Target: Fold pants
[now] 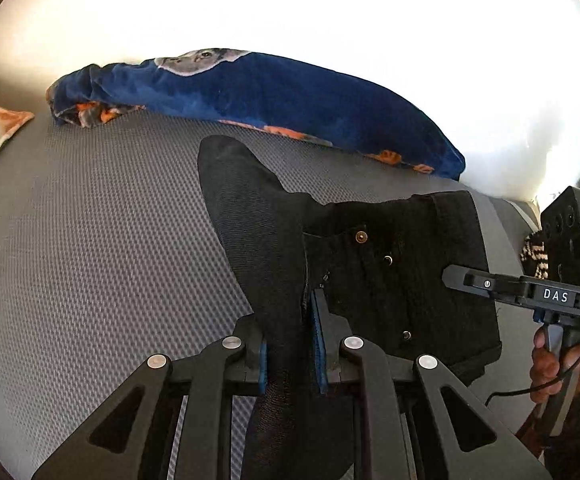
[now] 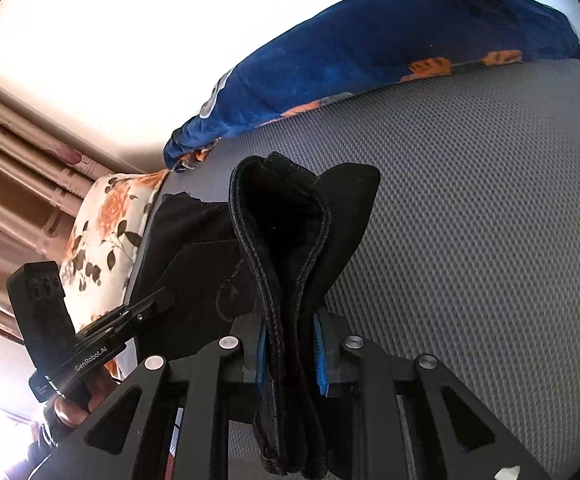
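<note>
Fingers (image 1: 321,340) of left gripper (image 1: 290,356) are clamped on a thin black fold of the pants (image 1: 401,276); right gripper (image 2: 290,356) is pinched shut on the thick stitched waistband, prob. so both ends lift together for the fold. Pants, 1 pair, lie partly raised on the grey mattress (image 1: 90,248), centre-right. Far side: 1 blue blanket (image 1: 274,100); 1 floral pillow (image 2: 106,224) at left.

Blown-out white glare behind; dim foreground; strong fisheye bending, dark vignetted corners
</note>
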### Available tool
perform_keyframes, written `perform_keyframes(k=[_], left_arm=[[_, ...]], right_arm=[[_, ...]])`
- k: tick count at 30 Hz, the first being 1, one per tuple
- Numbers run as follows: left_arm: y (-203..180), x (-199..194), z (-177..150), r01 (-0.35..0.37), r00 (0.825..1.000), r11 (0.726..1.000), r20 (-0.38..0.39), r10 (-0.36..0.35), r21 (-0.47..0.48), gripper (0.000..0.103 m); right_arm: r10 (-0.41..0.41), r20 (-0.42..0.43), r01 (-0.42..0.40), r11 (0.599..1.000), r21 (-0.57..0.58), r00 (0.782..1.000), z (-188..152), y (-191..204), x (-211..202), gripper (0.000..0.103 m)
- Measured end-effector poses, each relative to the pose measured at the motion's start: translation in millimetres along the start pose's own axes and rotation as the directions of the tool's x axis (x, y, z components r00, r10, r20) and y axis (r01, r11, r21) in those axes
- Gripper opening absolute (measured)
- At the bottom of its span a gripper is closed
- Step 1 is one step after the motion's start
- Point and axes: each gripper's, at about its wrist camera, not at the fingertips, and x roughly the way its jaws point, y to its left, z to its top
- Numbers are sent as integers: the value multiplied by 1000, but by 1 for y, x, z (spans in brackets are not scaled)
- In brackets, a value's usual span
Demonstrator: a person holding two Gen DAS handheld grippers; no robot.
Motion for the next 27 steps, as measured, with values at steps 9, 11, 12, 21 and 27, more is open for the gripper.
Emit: perform_keyframes(k=[9, 11, 12, 21, 27], left_arm=[[6, 16, 19, -12, 1000, 1000, 4, 12, -1, 18], [6, 19, 24, -15, 1000, 1000, 6, 15, 6, 18], [6, 21, 27, -17, 1000, 1000, 8, 17, 10, 18], [18, 44, 32, -46, 999, 999, -7, 46, 23, 18], [43, 69, 18, -82, 995, 997, -51, 83, 4, 27]], right_arm=[[2, -4, -1, 1000, 18, 1000, 23, -7, 14, 18], [0, 3, 0, 1000, 22, 1000, 28, -9, 16, 18], [0, 5, 0, 1000, 26, 1000, 30, -10, 17, 18], [-39, 13, 38, 999, 29, 999, 45, -20, 30, 18], [-115, 5, 115, 993, 36, 993, 42, -37, 46, 24]])
